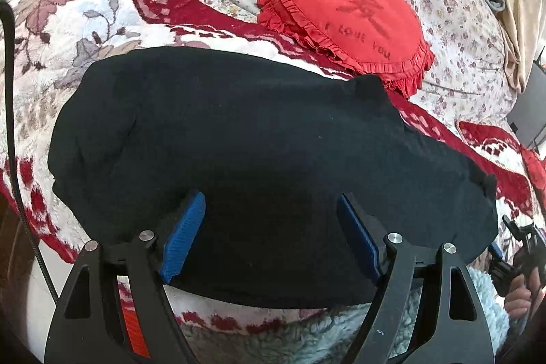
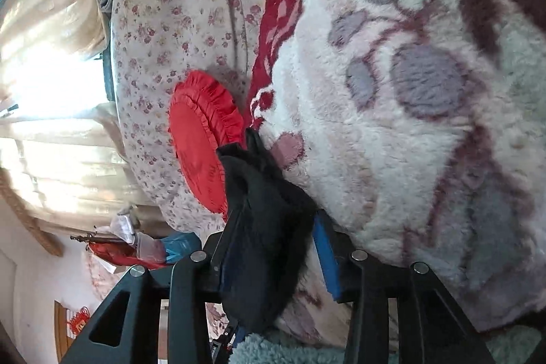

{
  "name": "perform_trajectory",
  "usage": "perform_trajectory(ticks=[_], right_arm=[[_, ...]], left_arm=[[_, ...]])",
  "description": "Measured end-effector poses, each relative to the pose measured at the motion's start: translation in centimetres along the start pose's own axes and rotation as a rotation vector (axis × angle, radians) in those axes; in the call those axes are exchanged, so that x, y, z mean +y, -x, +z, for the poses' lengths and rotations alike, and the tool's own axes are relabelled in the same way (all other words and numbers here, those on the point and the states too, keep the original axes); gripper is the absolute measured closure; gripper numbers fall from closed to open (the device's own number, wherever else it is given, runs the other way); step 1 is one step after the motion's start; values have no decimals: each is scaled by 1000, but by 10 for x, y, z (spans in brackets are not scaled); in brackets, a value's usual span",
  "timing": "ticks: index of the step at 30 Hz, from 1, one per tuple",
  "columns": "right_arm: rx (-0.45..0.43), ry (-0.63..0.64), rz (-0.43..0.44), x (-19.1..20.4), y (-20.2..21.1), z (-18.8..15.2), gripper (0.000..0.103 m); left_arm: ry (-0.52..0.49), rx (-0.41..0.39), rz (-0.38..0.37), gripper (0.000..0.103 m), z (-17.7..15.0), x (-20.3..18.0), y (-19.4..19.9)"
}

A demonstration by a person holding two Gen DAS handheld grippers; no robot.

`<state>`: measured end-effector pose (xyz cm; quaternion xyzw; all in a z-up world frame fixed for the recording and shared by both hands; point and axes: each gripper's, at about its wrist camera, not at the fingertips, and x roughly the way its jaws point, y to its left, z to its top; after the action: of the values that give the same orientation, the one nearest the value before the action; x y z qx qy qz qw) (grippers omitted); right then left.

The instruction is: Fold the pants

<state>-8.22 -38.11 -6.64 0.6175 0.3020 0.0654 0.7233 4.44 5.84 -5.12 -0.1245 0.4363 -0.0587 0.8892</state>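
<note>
We have the black pants [image 1: 259, 166] lying crosswise on the floral blanket [image 1: 68, 33], long axis running left to right under our left gripper [image 1: 271, 234], whose fingers are spread wide over the near edge, gripping nothing. Our right gripper [image 2: 273, 248] straddles the pants' end — only its view shows this — though whether it pinches, we cannot tell.

Black plastic left gripper [image 1: 271, 236] and right gripper [image 2: 278, 256], blue ribbed pads [image 1: 184, 236], silver screws, pale-blue fleece sleeve [image 1: 491, 312].
</note>
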Motion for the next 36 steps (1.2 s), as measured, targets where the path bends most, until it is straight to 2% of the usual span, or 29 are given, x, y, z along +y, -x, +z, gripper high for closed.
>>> perform_trajectory(ticks=[5, 9, 16, 23, 27, 36], right_arm=[[22, 52, 22, 7, -5, -3, 64], [4, 47, -19, 4, -6, -3, 75], [-11, 69, -35, 5, -9, -4, 75], [-31, 102, -72, 9, -11, -5, 78], [-16, 93, -90, 7, -12, -2, 86], [-12, 125, -106, 11, -8, 0, 94]], left_arm=[[-24, -3, 20, 20, -1, -4, -3], [-68, 2, 69, 20, -2, -12, -6], [-110, 6, 116, 17, -5, -20, -12], [-113, 8, 107, 14, -6, -20, -13], [-112, 7, 106, 13, -6, -21, -13], [-140, 14, 108, 5, -8, -27, -17]])
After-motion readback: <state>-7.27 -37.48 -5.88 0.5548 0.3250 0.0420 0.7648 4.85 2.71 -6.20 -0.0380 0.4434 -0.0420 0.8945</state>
